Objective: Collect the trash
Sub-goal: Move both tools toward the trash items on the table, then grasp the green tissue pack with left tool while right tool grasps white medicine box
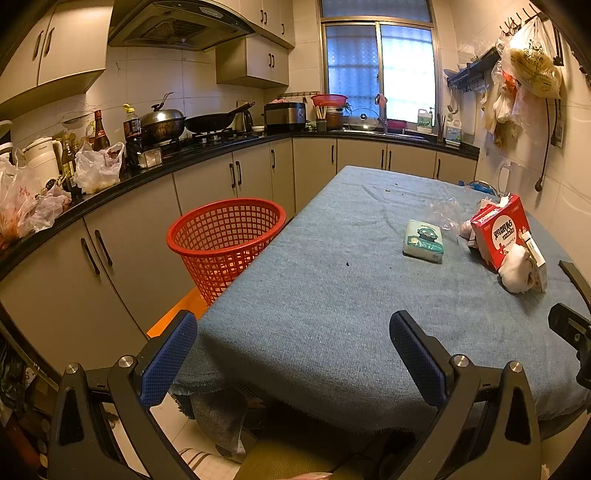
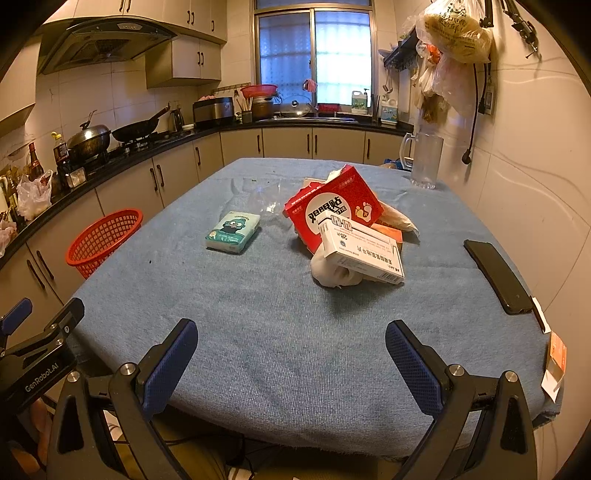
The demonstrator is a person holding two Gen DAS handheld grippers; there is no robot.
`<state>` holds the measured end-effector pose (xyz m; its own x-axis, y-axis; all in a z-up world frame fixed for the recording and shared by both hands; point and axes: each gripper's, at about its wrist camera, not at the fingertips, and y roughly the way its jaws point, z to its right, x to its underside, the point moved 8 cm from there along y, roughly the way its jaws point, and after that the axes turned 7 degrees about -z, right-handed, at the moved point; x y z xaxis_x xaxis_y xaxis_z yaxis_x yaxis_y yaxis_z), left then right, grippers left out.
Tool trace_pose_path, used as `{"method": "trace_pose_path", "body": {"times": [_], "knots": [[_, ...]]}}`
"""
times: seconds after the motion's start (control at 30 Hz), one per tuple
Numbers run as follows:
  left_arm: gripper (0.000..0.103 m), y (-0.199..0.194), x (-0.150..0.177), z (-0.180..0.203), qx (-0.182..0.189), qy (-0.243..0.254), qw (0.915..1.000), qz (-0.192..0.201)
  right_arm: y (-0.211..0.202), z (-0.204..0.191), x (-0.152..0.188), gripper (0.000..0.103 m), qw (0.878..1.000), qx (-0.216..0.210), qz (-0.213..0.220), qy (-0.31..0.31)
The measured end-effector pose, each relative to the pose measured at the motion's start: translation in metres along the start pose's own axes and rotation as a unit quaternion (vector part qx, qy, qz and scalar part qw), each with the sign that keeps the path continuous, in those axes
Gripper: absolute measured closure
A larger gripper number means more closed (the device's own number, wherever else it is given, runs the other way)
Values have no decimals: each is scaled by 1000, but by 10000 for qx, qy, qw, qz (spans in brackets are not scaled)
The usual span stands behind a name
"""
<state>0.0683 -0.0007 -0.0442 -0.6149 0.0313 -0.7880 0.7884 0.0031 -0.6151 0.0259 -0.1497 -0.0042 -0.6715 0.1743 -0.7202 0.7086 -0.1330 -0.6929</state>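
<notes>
On the blue-clothed table point(image 2: 280, 350) lies a pile of trash: a red box point(image 2: 332, 208), a white medicine box point(image 2: 360, 251) across it, and a crumpled white tissue point(image 2: 334, 275) underneath. The same red box point(image 1: 500, 230) and tissue point(image 1: 517, 269) show at the right of the left wrist view. A clear plastic wrapper point(image 2: 267, 199) lies behind a small tissue pack point(image 2: 233, 232). The red mesh basket point(image 1: 225, 243) stands left of the table. My left gripper point(image 1: 293, 345) and right gripper point(image 2: 291, 350) both hover open over the table's near edge, holding nothing.
A black phone point(image 2: 498, 275) lies near the table's right edge, with a paper tag point(image 2: 554, 365) at the corner. A glass mug point(image 2: 424, 162) stands at the far right. Kitchen counters point(image 1: 122, 181) crowded with pots, bottles and bags run along the left and back. Bags hang on the right wall point(image 2: 458, 33).
</notes>
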Motion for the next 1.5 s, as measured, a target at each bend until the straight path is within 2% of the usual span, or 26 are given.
{"method": "trace_pose_path", "body": {"times": [0.17, 0.4, 0.43, 0.47, 0.53, 0.57, 0.6, 0.67, 0.7, 0.73, 0.8, 1.07, 1.17, 1.23, 1.33, 1.4, 1.43, 1.5], "knots": [[0, -1, 3, 1, 3, 10, 10000, -17, 0, 0, 0, 0, 10000, -11, 5, 14], [0, 12, 16, 9, 73, 70, 9999, -107, 6, 3, 1, 0, 9992, 280, 70, -285], [0, 13, 15, 14, 82, 156, 9985, -519, 7, 3, 1, 0, 9991, 292, 58, -293], [0, 14, 16, 16, 91, 188, 9980, -604, 7, 4, 2, 0, 9991, 301, 43, -308], [0, 18, 15, 19, 134, 284, 9937, -1075, 10, 7, 3, 0, 9989, 322, -36, -342], [0, 21, 8, 20, 153, 264, 9955, -900, 11, 10, 3, 0, 9986, 340, -90, -388], [0, 23, 2, 21, 176, 255, 9955, -893, 12, 14, 2, 0, 9984, 348, -150, -418], [0, 28, -17, 25, 87, 503, 9983, -273, 14, 23, -4, 0, 9986, 341, -155, -379], [0, 34, -24, 30, 203, 586, 9974, -362, 15, 28, -8, 0, 9989, 318, -119, -328], [0, 43, -27, 36, 388, 618, 9949, -695, 16, 34, -13, 0, 9991, 292, -142, -273], [0, 60, -35, 44, 530, 754, 9911, -961, 18, 47, -22, 0, 9997, 193, -160, -82], [0, 104, -57, 89, 1293, 1061, 9745, -1496, 34, 103, -53, 2, 9953, -355, -519, 735], [0, 116, -65, 102, 1451, 1128, 9690, -1653, 48, 121, -52, 2, 9850, -758, -972, 1211], [0, 126, -74, 109, 1572, 1118, 9651, -1770, 57, 128, -51, 2, 9686, -1271, -1214, 1757], [0, 138, -84, 123, 1870, 1062, 9540, -2090, 70, 127, -45, 2, 9491, -1574, -1597, 2213], [0, 151, -93, 136, 1997, 1063, 9471, -2276, 81, 119, -41, 2, 9303, -1888, -1853, 2541], [0, 158, -96, 142, 2029, 1058, 9438, -2383, 84, 118, -41, 2, 9263, -1938, -1893, 2619], [0, 176, -103, 158, 2092, 1039, 9374, -2582, 86, 114, -43, 2, 9271, -1894, -1877, 2634]]}}
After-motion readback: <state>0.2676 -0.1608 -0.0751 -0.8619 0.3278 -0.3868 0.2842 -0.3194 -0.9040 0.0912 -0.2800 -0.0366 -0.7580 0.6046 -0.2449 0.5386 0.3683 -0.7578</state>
